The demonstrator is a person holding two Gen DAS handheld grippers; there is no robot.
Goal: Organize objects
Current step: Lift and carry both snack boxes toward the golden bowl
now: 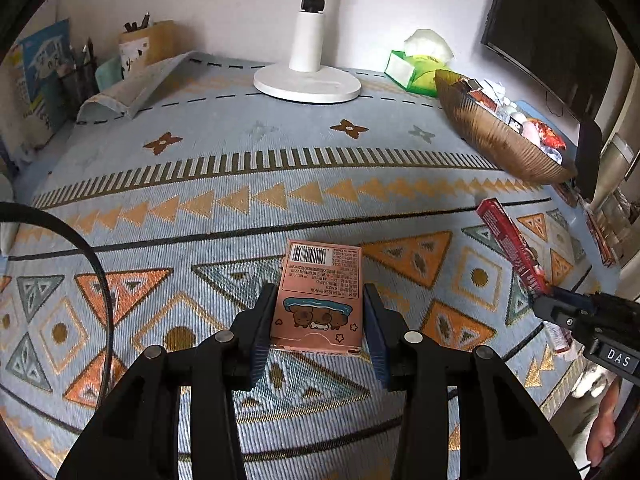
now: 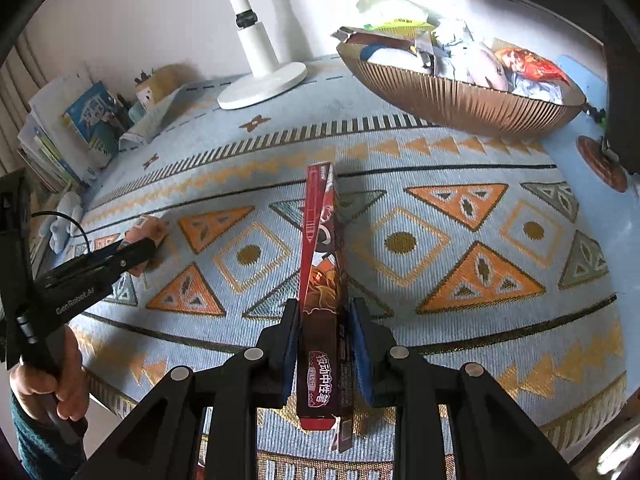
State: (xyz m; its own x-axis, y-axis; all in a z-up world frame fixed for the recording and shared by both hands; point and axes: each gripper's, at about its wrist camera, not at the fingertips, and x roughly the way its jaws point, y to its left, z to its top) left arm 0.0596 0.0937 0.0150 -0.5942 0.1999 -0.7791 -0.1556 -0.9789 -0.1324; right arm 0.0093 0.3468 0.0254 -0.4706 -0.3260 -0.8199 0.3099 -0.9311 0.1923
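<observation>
Left gripper (image 1: 318, 320) jaws clamped; right gripper (image 2: 324, 344) jaws clamped, both angled down.

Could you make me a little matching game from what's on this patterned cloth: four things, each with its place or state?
1 pink box
2 red box
3 white lamp base
4 ribbed bowl

a stands near the wall
b full of wrappers
c held in left gripper
d held in right gripper

Pairs: 1-c, 2-d, 3-a, 4-b
</observation>
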